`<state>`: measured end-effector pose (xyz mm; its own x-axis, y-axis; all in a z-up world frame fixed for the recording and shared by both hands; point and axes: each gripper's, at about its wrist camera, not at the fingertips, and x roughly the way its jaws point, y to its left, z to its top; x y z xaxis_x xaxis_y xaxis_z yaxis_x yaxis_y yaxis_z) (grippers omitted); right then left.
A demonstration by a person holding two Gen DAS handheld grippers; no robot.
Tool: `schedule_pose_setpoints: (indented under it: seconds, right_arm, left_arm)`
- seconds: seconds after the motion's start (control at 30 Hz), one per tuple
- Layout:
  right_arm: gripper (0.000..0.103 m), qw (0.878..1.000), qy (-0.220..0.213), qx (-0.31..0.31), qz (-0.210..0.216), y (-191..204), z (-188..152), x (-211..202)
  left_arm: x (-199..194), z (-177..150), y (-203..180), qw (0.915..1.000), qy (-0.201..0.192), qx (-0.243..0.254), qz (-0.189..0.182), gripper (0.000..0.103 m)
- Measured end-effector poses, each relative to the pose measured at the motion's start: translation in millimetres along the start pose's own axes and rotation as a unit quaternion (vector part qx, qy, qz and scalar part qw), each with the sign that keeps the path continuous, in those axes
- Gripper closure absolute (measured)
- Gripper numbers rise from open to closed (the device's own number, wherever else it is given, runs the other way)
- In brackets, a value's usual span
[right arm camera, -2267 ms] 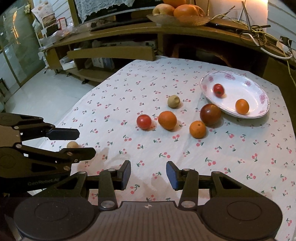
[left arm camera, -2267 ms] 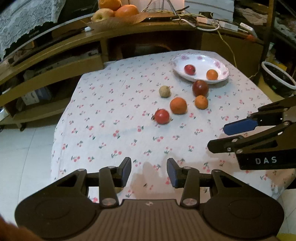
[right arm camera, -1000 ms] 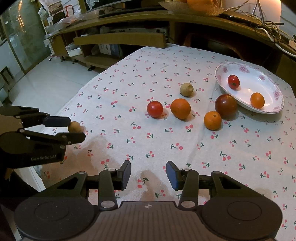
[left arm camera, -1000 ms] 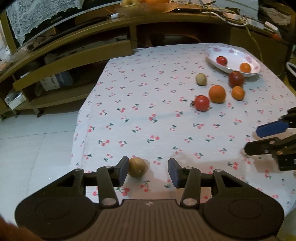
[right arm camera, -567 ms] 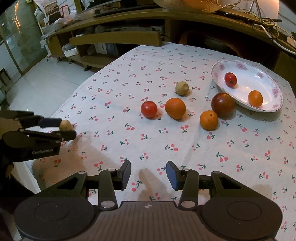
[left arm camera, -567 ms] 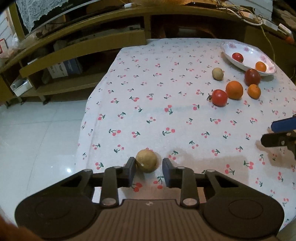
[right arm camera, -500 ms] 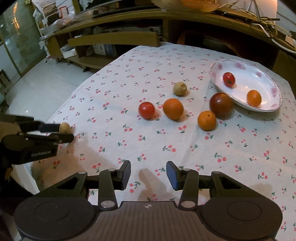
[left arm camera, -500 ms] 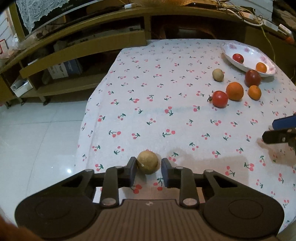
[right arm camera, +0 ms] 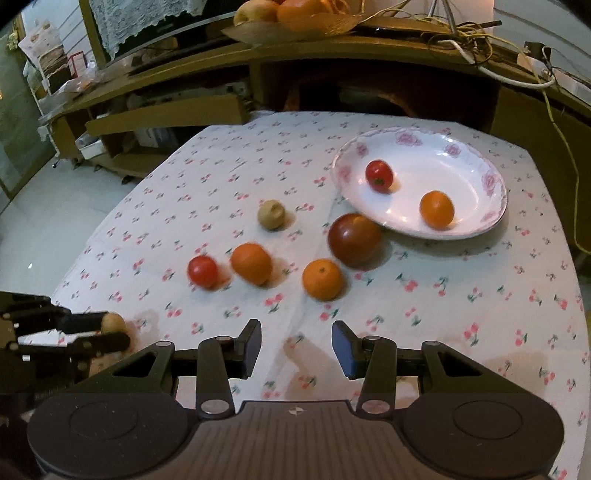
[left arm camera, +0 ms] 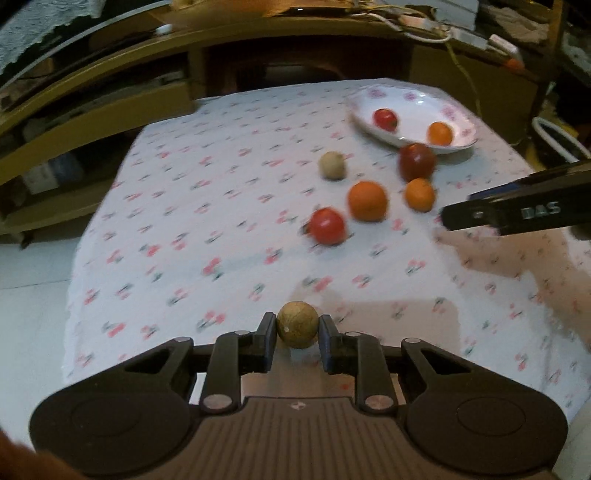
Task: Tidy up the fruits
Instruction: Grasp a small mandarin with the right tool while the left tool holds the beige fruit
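A small round tan-brown fruit (left arm camera: 297,324) is clamped between the fingers of the left gripper (left arm camera: 297,338) near the front-left edge of the cherry-print cloth-covered worktop (left arm camera: 207,221); the right gripper (right arm camera: 295,349) is held open with nothing in it over bare cloth. Five fruits are counted loose mid-worktop; two more lie in the white floral-rimmed oval dish (right arm camera: 476,229) near the far right edge.

Left wrist view, table fruit: motion-blurred, edges smeared.
Tablecloth (left arm camera: 221,206): cherry print streaked.
Right gripper (left arm camera: 517,214): cut off at the right edge; finger gap unreadable.
Left gripper (right arm camera: 110,332): body cut at lower left.
Shelf fruit bowl (right arm camera: 291,26): cropped by the top edge.
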<state>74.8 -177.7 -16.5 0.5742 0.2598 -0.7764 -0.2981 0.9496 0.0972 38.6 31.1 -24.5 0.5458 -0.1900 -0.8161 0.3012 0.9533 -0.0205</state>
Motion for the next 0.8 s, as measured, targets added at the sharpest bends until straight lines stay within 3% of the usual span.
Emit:
schedule_pose_setpoints:
  seconds: [0.43, 0.5, 0.57, 0.8]
  right_arm:
    - [0.059, 1.000, 0.008, 0.023, -0.001, -17.5, 17.0, 37.3]
    - [0.062, 1.000, 0.005, 0.026, 0.002, -19.3, 19.4, 38.8]
    - [0.072, 1.000, 0.002, 0.022, -0.002, -19.5, 21.6, 40.2]
    - [0.074, 0.999, 0.005, -0.028, -0.020, -7.4, 18.8, 35.8]
  left_arm:
    - [28.4, 29.9, -33.0, 0.9983, 0.009, 0.034, -0.047, 0.074]
    - [29.0, 30.4, -35.1, 0.9982, 0.010, 0.036, -0.048, 0.074]
    - [29.8, 30.9, -36.8, 0.9981, 0.010, 0.040, -0.046, 0.074]
    - [29.4, 32.6, -39.2, 0.9980, 0.009, 0.046, -0.043, 0.074]
